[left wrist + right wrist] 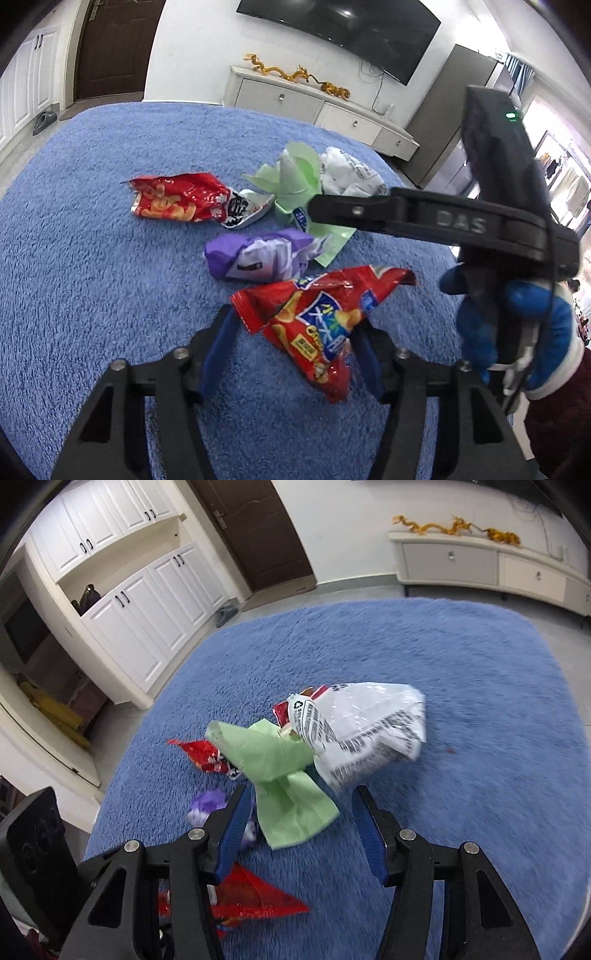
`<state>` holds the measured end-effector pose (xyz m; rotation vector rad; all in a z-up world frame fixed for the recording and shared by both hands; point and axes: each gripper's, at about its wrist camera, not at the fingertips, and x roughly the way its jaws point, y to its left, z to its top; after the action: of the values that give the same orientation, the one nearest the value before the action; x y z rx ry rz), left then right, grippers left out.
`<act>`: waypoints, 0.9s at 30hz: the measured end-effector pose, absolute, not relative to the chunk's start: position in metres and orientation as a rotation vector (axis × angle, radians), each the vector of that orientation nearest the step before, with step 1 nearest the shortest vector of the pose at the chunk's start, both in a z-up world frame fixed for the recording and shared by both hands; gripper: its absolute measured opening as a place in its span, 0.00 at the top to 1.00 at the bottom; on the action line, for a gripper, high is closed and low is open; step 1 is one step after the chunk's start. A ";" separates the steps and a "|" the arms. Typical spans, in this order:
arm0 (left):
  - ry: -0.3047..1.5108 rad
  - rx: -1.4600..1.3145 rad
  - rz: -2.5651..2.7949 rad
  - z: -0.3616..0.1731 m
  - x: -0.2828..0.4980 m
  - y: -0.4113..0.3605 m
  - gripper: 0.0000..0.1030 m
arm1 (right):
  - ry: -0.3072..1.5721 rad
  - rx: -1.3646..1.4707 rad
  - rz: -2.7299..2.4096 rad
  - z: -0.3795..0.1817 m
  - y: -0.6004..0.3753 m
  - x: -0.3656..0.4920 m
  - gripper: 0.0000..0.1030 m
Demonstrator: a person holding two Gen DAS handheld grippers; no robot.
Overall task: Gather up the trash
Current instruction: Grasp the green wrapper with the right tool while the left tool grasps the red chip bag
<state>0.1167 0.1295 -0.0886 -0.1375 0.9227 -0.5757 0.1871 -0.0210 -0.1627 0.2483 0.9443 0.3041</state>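
Red chip bag point(314, 325) between spread fingers point(218, 350)

left tongs point(295, 332): matte black plastic frame, triangular cut-outs in the arms, round silver screw heads at the joints
left pads point(218, 354): blue strips lining the inner faces of the two fingers
right tongs point(301, 827): same black frame, silver pivot screws, blue pads point(232, 834) with fine ridges
right tongs body seen from the left wrist view: black finger embossed "DAS", tall black block on top with a small green light, thin black cable down its side
gloved hand point(517, 332): blue glove, white cuff
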 end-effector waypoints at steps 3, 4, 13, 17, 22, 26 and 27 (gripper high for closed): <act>0.924 -0.141 -0.573 -0.089 0.117 0.132 0.59 | 0.953 0.275 0.343 -0.173 -0.019 0.199 0.59; 0.926 -0.138 -0.576 -0.090 0.117 0.131 0.66 | 0.954 0.284 0.366 -0.175 -0.018 0.201 0.65; 0.875 -0.116 -0.601 -0.074 0.099 0.126 0.79 | 0.890 0.309 0.424 -0.158 -0.024 0.175 0.98; 0.853 -0.135 -0.592 -0.066 0.087 0.136 0.80 | 0.861 0.338 0.410 -0.147 -0.038 0.148 0.98; 0.827 -0.161 -0.579 -0.054 0.071 0.153 0.80 | 0.827 0.376 0.390 -0.134 -0.056 0.109 0.98; 0.794 -0.166 -0.576 -0.044 0.065 0.167 0.80 | 0.785 0.406 0.373 -0.121 -0.068 0.073 0.98; 0.784 -0.167 -0.576 -0.040 0.062 0.169 0.80 | 0.767 0.417 0.366 -0.116 -0.073 0.062 0.98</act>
<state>0.0619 0.1685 -0.0401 -0.1672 0.7841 -0.5759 0.0617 -0.0728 -0.1162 0.4166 0.7672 0.3663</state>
